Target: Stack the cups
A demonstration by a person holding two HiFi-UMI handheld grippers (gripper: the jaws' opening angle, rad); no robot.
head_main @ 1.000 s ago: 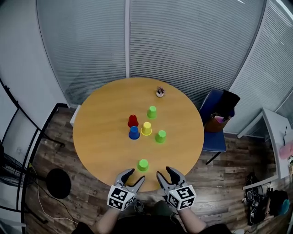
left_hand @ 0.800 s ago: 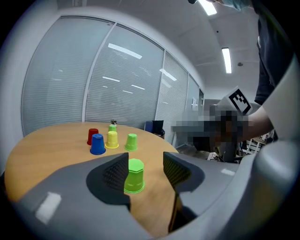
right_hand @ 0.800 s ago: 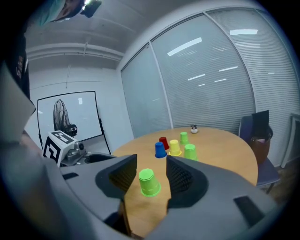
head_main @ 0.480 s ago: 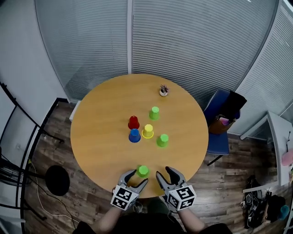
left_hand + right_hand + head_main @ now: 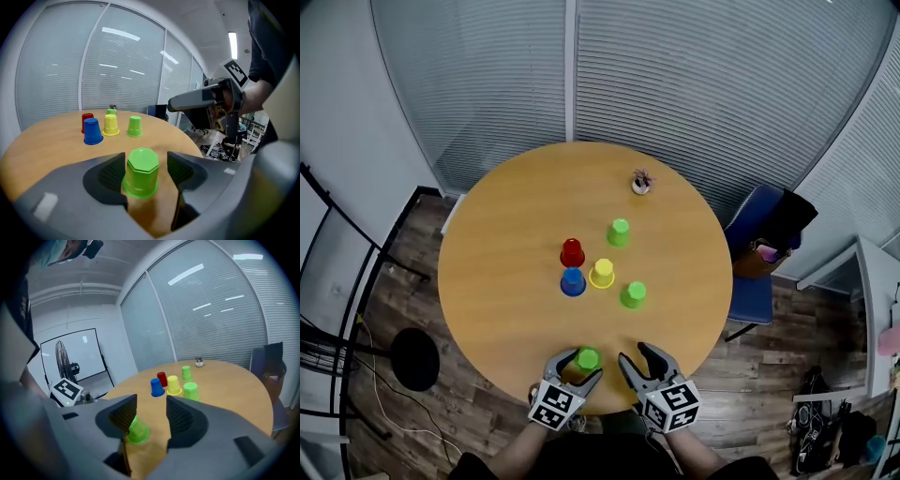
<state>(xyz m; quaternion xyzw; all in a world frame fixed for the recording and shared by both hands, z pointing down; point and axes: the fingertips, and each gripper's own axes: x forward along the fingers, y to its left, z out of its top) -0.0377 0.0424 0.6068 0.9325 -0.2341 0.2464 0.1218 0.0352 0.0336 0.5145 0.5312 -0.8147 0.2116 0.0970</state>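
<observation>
Both forearms come in from the bottom edge of the head view, side by side, each hand hidden behind its marker cube. The left tool (image 5: 579,365) reaches over the near rim of the tabletop (image 5: 502,244) and slopes gently down toward it. Its jaws have just been opening and now stand wide. The nearest green cup (image 5: 140,172) stands mouth down between them on the wood, with a gap showing on each side, so the pads do not press on it.

The right tool (image 5: 639,361) lies just to the right of the left one, pointing the same way and tilted a little downward. Its jaws are parted and nothing is between them. In the right gripper view the nearest green cup shows just beyond and to the left of its left jaw.

Farther out from both tools, near the middle of the tabletop, stands a cluster of upturned cups. The blue cup (image 5: 573,281) and the red cup (image 5: 573,252) are ahead of the left tool. The yellow cup (image 5: 602,273) is just right of the blue one. A second green cup (image 5: 633,294) is ahead of the right tool, and a third green cup (image 5: 619,232) lies beyond the yellow. A small plant pot (image 5: 641,182) sits near the far rim.

The left marker cube (image 5: 556,405) and the right marker cube (image 5: 673,405) carry black-and-white square patterns, not letters.
</observation>
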